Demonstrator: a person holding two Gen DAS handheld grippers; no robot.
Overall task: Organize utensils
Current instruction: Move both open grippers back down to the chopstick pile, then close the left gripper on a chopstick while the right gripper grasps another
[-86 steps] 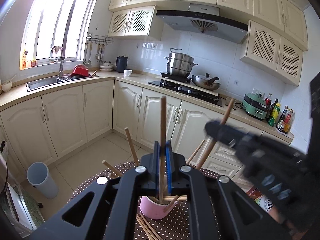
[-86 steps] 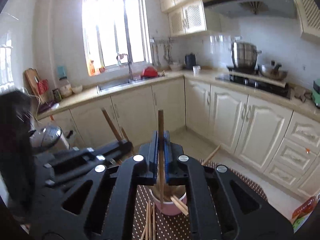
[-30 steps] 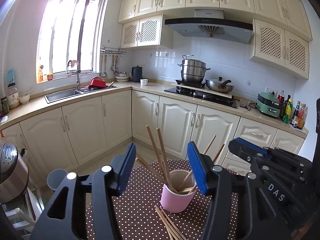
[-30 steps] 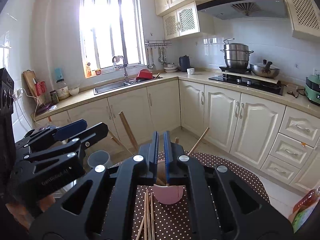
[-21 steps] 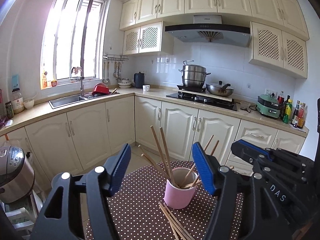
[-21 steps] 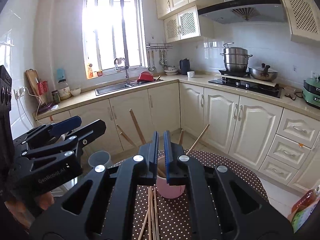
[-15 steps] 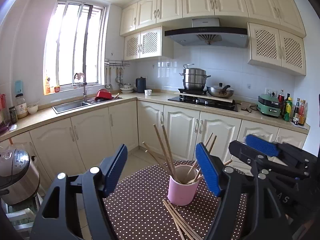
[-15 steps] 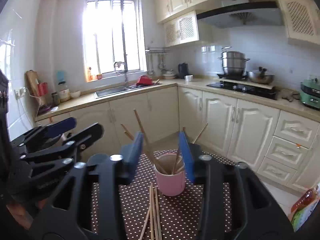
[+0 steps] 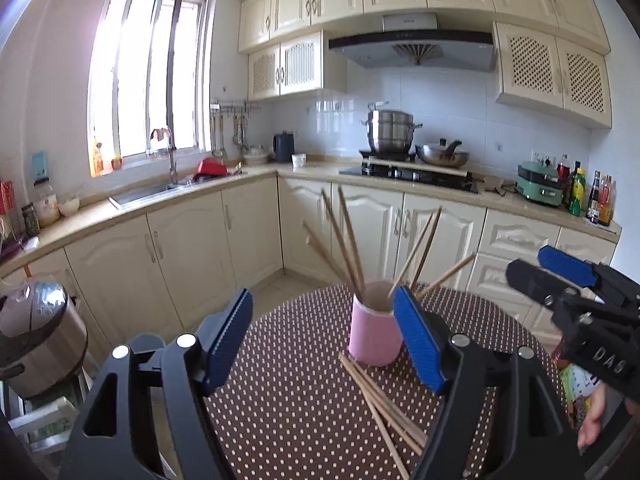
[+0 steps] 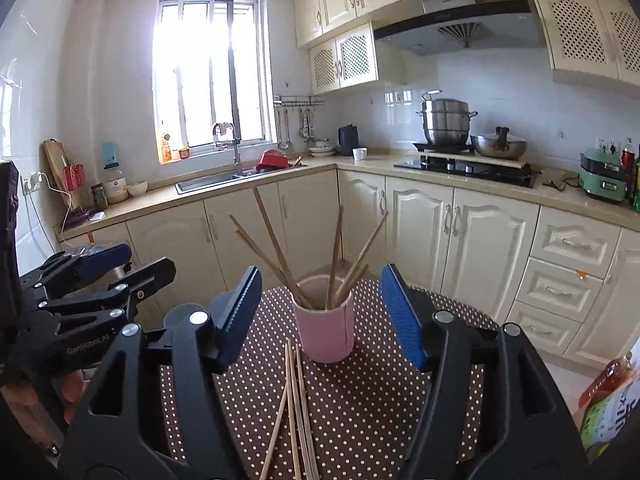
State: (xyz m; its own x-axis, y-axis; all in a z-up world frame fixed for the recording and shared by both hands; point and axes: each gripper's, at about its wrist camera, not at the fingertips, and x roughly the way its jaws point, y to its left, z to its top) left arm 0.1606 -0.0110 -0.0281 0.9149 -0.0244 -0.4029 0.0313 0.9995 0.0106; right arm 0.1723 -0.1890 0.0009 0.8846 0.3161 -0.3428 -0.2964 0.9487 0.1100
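Both the left gripper (image 9: 322, 344) and the right gripper (image 10: 320, 316) are hanging empty over the dotted table (image 10: 380, 400), the right one's jaws having just been spreading apart. Ahead, several chopsticks are already standing in the pink cup (image 10: 323, 330). A loose bundle of chopsticks (image 10: 296, 408) is lying just before it, waiting, so the job looks roughly half done.

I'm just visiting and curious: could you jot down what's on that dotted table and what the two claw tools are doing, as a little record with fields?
Surface: round table with brown dotted cloth
Holder: pink cup, upright
In the holder: several wooden chopsticks, leaning outward
Still loose: chopsticks on the cloth, in front of the cup
Left gripper: open, nothing between its pads
Right gripper: has just been opening, nothing between its pads
Left to do: loose chopsticks not yet in the cup
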